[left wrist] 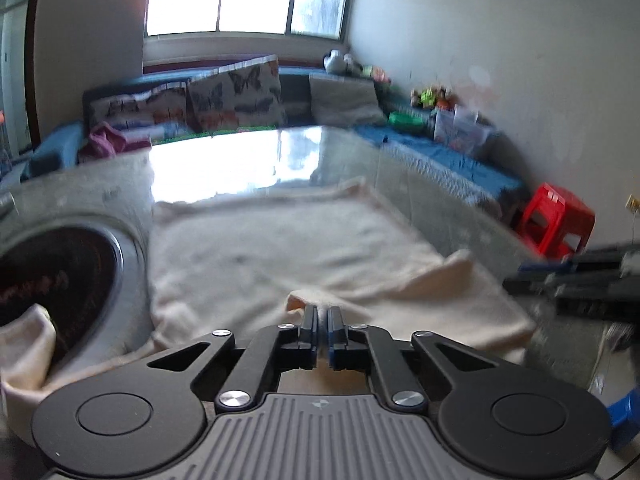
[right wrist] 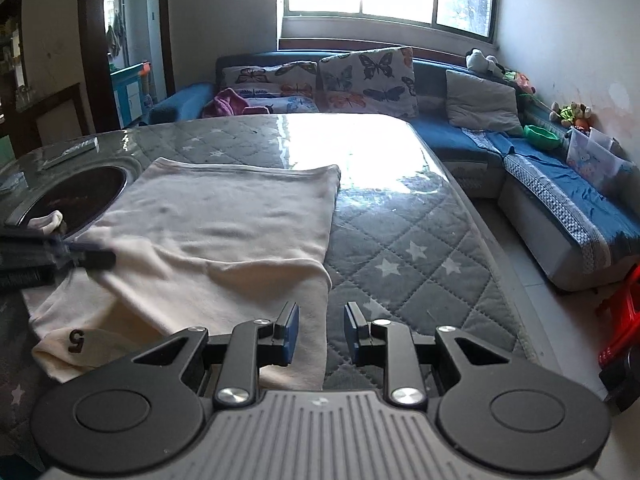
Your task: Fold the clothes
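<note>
A cream garment [right wrist: 224,220] lies spread on the quilted grey table [right wrist: 400,248], with a "5" tag [right wrist: 76,340] at its near left corner. In the left wrist view my left gripper [left wrist: 322,314] is shut on a raised fold of the cream garment [left wrist: 280,240] at its near edge. The right wrist view shows the left gripper [right wrist: 98,258] blurred at the garment's left side. My right gripper [right wrist: 321,322] stands open just above the garment's near right edge, with nothing between its fingers. It shows as a dark blur [left wrist: 580,280] at the right of the left wrist view.
A round dark inset [right wrist: 80,196] sits in the table's left part, with a bit of cream cloth at its rim. A flat grey bar [right wrist: 72,152] lies beyond it. A blue sofa [right wrist: 540,184] with butterfly cushions [right wrist: 364,80] wraps the far and right sides. A red stool [left wrist: 554,224] stands right.
</note>
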